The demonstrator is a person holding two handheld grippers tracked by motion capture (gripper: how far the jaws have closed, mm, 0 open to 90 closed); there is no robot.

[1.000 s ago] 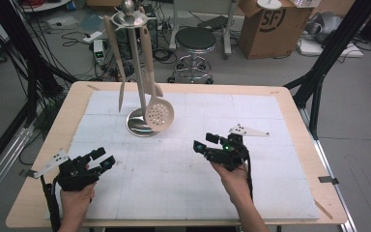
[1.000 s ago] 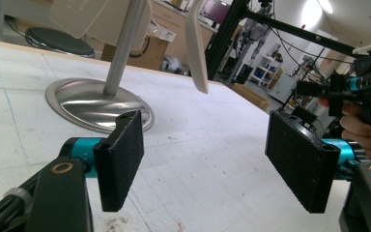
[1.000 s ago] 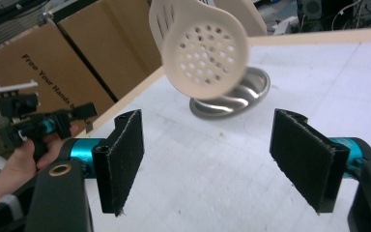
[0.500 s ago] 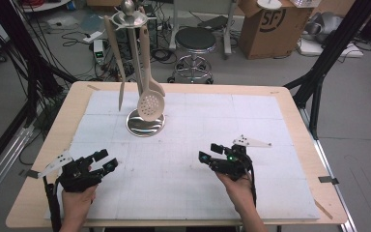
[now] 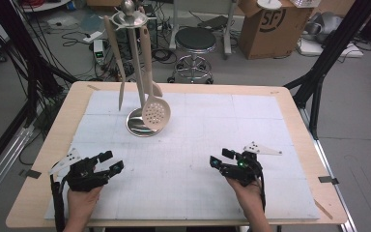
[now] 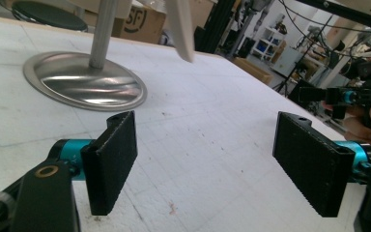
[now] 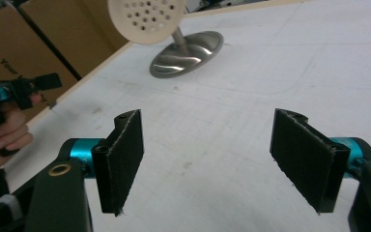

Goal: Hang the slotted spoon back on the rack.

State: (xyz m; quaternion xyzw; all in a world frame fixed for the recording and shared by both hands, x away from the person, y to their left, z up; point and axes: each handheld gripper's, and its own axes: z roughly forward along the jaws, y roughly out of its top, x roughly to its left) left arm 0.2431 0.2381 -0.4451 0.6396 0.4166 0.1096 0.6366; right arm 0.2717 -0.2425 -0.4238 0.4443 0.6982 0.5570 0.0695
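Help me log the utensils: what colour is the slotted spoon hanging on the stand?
Cream, dotted with round holes; the slotted spoon shows best in the right gripper view.

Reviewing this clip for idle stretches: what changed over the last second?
The right gripper drew back toward the table's near edge and lower, jaws open and empty. The left gripper's jaws have just been opening, nothing between them. The skimmer swung slightly on the utensil stand. The left hand kept its place.

Wooden table (image 5: 38, 179), pale rim showing on every side. Covered almost wholly by a white gridded mat (image 5: 183, 159), lying flat. On the mat, toward the far left, the round shiny metal base (image 5: 140, 126) of a utensil stand, well apart from the near edge.
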